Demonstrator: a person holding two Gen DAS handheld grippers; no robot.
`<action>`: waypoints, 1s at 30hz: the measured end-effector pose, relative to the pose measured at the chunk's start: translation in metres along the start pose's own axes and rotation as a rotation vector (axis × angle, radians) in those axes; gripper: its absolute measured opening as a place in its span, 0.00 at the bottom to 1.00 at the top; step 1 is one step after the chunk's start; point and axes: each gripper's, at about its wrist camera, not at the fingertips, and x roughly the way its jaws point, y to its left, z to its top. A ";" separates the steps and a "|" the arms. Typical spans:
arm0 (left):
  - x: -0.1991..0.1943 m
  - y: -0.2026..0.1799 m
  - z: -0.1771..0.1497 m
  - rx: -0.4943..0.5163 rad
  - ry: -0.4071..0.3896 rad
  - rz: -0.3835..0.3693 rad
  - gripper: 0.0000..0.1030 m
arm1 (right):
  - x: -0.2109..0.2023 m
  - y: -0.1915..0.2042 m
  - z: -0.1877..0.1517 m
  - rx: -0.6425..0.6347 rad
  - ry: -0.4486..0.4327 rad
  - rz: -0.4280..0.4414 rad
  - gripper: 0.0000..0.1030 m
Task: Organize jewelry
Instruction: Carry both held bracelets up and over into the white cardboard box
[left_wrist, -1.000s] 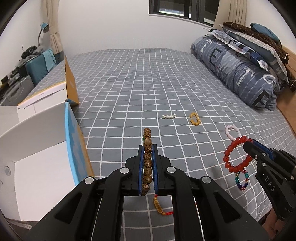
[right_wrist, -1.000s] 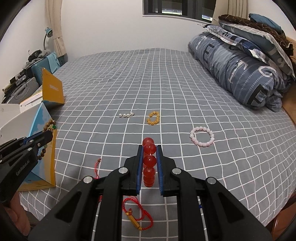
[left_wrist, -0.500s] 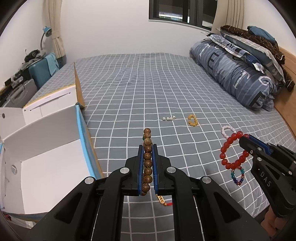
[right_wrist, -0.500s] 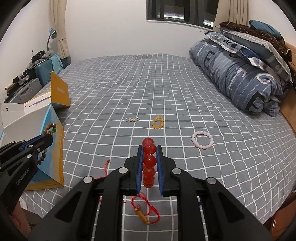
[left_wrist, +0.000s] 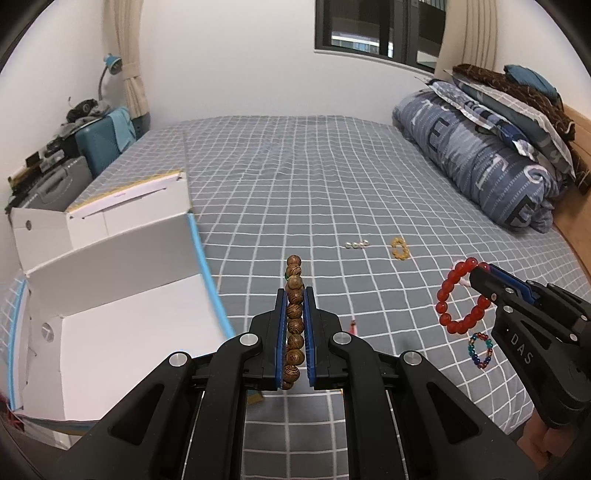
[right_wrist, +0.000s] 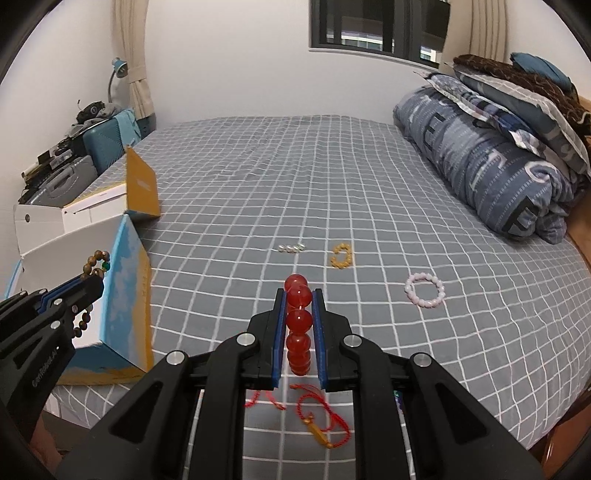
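My left gripper is shut on a brown wooden bead bracelet, held above the bed beside the open white box. My right gripper is shut on a red bead bracelet; it hangs as a loop in the left wrist view. On the grey checked bedspread lie a row of pearl beads, a yellow bead bracelet, a pink bead bracelet, a multicoloured bead bracelet and a red cord with a gold charm.
The box has a blue outer wall and an orange lid flap standing up behind it. A rolled blue quilt and pillows fill the right side. Suitcases and clutter stand left of the bed.
Both grippers have risen and drawn back with their bracelets still held. The box now shows more of its inside in the left wrist view.
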 end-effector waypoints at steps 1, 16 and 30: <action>-0.002 0.004 0.000 -0.006 -0.003 0.003 0.08 | -0.001 0.004 0.002 -0.003 -0.004 0.005 0.13; -0.027 0.091 0.000 -0.119 -0.043 0.128 0.08 | 0.006 0.088 0.030 -0.077 -0.033 0.103 0.12; -0.035 0.156 -0.010 -0.192 -0.050 0.242 0.08 | 0.008 0.170 0.037 -0.149 -0.071 0.208 0.12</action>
